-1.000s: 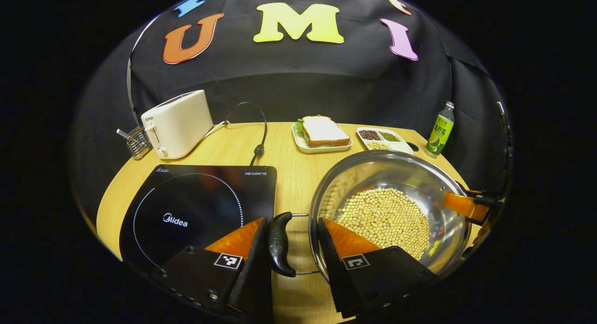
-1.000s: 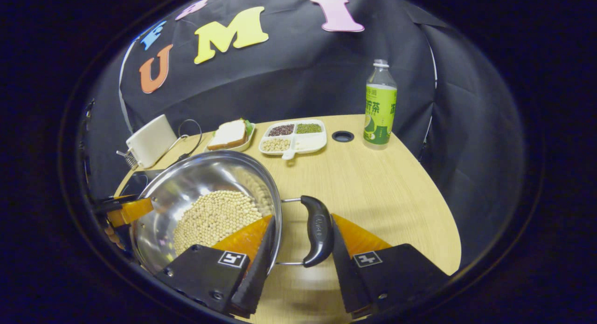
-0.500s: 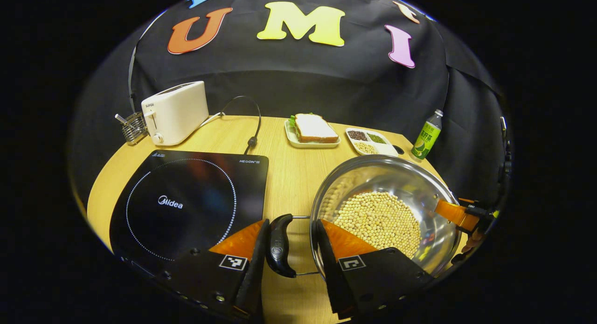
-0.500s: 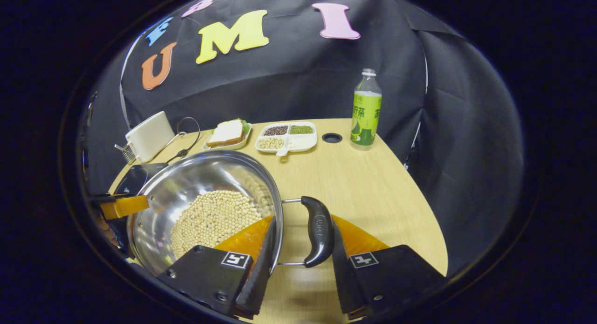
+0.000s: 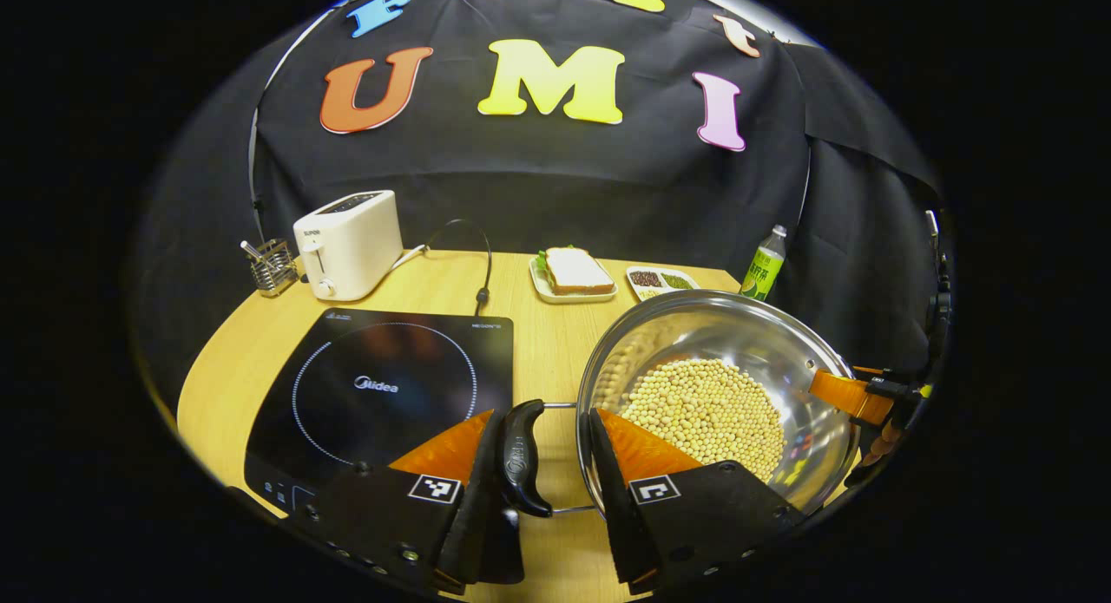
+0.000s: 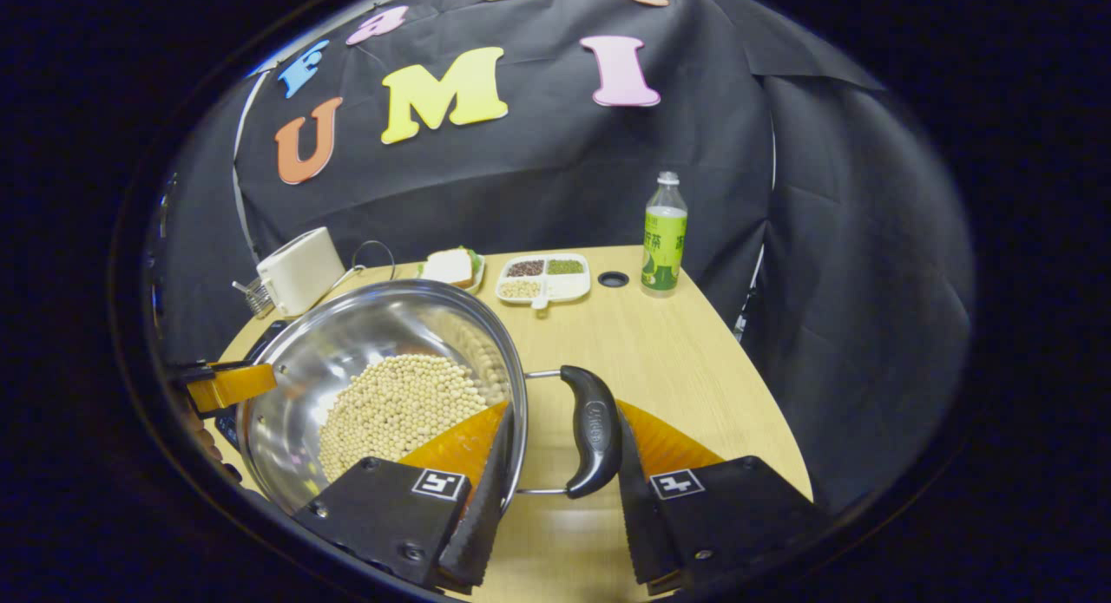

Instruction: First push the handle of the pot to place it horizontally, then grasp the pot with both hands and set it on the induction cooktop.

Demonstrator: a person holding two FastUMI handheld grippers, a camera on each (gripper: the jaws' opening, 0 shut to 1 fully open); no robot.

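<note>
The left gripper (image 5: 547,464) holds its jaws partly closed, one on each side of a gap. The right gripper (image 6: 560,464) is posed alike, jaws also partly closed and pointing forward.

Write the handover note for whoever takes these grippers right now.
Left gripper: jaws clamp the pot's left handle and wall.
Right gripper: same grip on the right handle.
Pot: holds beans and sits between both grippers, to the right of the cooktop, not over it.
Done: handles horizontal, both grasps made.
Left: carry the pot level to the cooktop, set it inside the ring, release.
</note>
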